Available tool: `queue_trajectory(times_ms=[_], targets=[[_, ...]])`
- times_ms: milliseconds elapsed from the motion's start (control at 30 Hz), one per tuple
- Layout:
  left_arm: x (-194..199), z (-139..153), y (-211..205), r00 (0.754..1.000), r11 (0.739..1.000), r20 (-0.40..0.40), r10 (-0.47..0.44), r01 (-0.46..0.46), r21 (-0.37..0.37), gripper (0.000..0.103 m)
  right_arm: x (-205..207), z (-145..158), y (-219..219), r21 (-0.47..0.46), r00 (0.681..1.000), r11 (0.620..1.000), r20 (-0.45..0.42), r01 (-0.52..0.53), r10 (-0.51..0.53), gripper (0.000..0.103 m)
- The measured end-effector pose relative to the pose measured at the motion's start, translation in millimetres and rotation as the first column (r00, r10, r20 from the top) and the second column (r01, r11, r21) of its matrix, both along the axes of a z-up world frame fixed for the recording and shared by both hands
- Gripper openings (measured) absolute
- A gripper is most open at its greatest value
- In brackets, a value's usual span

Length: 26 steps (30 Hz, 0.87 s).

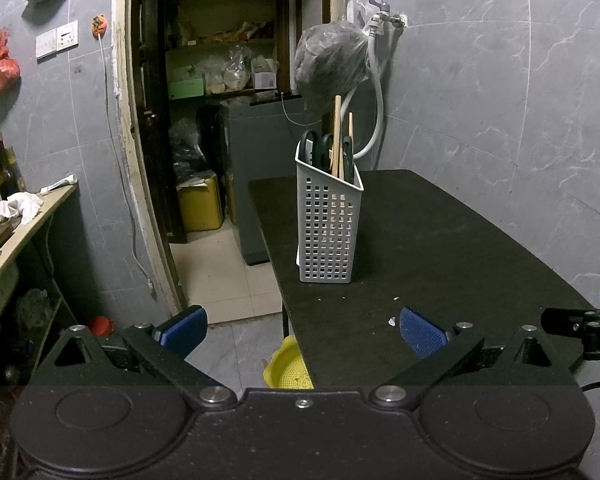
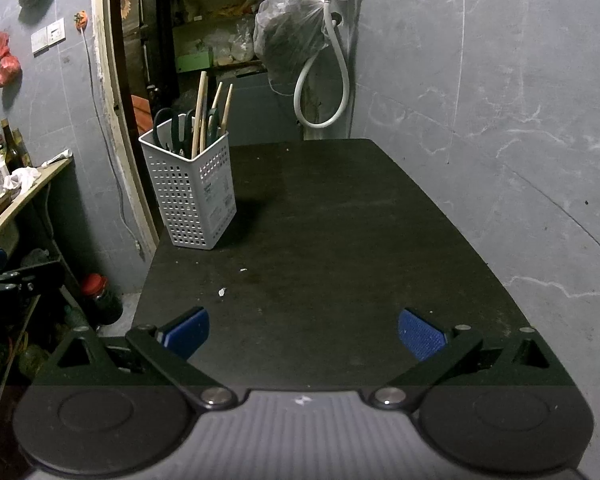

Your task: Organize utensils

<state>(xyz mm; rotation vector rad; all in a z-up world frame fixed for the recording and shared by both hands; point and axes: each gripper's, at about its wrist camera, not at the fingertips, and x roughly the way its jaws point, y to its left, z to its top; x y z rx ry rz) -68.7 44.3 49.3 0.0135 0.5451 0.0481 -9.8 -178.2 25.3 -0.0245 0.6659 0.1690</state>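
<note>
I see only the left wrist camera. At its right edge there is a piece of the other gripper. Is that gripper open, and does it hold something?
Observer: The right gripper is open. Nothing is between its fingers, and it is above the near end of the black table.
Operator: I count two chopsticks in the basket. Is this correct?
Observer: The right wrist view shows at least three wooden chopsticks standing in the grey basket, next to the green-handled scissors.
Operator: Is there something on the basket side that I cannot see?
Observer: Yes, that face carries a pale label. Its print is too small to read.
</note>
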Motion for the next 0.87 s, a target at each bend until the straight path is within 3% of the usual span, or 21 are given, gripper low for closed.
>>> queue_trajectory(times_ms=[867], targets=[[2.8, -3.4, 1.7, 1.0, 1.0, 0.007, -0.008, 0.008, 0.0, 0.102, 4.6, -3.7, 0.9, -0.002, 1.0, 1.0, -0.007, -0.006, 0.006, 0.103]])
